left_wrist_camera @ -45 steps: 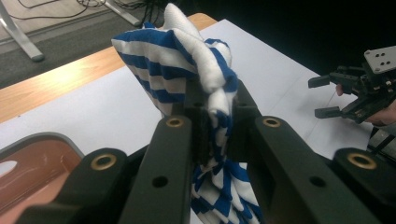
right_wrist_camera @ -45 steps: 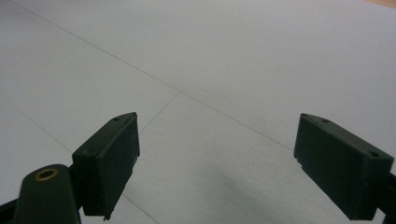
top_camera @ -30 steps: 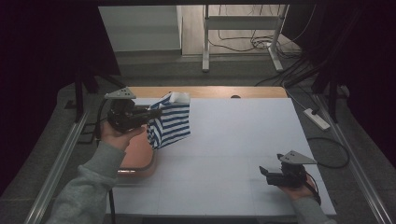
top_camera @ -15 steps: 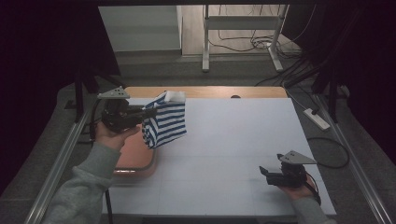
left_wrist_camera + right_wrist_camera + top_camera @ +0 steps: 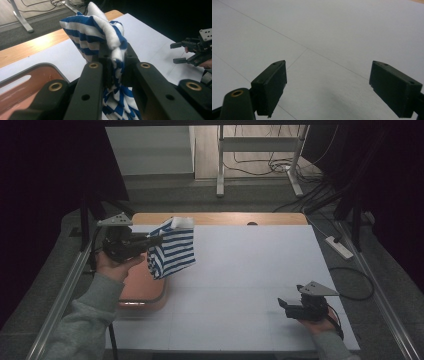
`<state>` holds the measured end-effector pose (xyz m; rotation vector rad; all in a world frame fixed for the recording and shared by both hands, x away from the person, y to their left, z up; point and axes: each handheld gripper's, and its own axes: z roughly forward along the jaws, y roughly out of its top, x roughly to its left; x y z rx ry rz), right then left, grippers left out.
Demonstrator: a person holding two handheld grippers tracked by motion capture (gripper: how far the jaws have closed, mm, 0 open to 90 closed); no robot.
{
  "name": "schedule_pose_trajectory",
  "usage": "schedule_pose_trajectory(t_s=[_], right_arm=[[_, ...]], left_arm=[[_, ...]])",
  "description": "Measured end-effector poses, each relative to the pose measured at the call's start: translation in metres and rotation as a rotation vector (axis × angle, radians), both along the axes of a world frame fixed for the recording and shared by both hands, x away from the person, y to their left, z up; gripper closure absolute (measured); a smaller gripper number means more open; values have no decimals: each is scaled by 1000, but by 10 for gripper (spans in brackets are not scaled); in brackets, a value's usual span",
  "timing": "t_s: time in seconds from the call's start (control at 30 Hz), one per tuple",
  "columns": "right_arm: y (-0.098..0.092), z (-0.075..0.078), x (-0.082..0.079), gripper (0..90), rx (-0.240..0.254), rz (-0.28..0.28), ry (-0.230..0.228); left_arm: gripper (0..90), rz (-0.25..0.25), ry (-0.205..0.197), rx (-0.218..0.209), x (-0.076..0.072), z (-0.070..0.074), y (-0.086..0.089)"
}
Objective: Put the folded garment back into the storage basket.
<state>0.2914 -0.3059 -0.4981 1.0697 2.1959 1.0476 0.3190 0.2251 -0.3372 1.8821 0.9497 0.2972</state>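
A blue-and-white striped cloth (image 5: 172, 249) hangs in the air at the table's left side, above the edge of a brown tray (image 5: 140, 292). My left gripper (image 5: 156, 240) is shut on the cloth's upper edge; in the left gripper view the bunched fabric (image 5: 100, 37) is pinched between the two black jaws, left gripper (image 5: 116, 62). My right gripper (image 5: 284, 307) rests low near the table's front right, its jaws wide apart over bare white tabletop, right gripper (image 5: 328, 87), with nothing between them. It also appears at far right in the left gripper view (image 5: 178, 52).
The white table surface (image 5: 250, 270) has a wooden strip (image 5: 225, 218) along its far edge. Metal rails (image 5: 60, 295) run along both sides. A table frame and cables (image 5: 260, 165) stand on the floor beyond. A white power strip (image 5: 339, 247) lies right of the table.
My left hand has drifted slightly left and up with the striped cloth, which now hangs more over the tray's edge. The right gripper has stayed where it was.
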Motion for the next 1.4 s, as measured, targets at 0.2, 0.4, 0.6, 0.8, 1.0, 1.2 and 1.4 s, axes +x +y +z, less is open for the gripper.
schedule_pose_trajectory(t_s=[0.2, 0.4, 0.6, 0.8, 1.0, 1.2, 1.4], right_arm=[[0, 0, 0, 152, -3, -2, 1], [0, -1, 0, 153, -4, -4, 4], [0, -1, 0, 153, -4, -4, 4], [0, -1, 1, 153, -6, -3, 5], [1, -1, 1, 153, -8, -2, 5], [1, -1, 1, 153, -11, -1, 5], [1, -1, 1, 153, -13, -1, 6]], left_arm=[[818, 12, -1, -2, -2, 1, 6], [819, 23, -8, -7, -5, 2, 13], [818, 37, -12, -9, -10, 3, 22], [818, 53, -11, -13, -16, 3, 33], [818, 74, -12, -18, -21, 3, 45], [818, 91, -13, -15, -26, 3, 55], [818, 111, -9, -9, -31, 2, 65]])
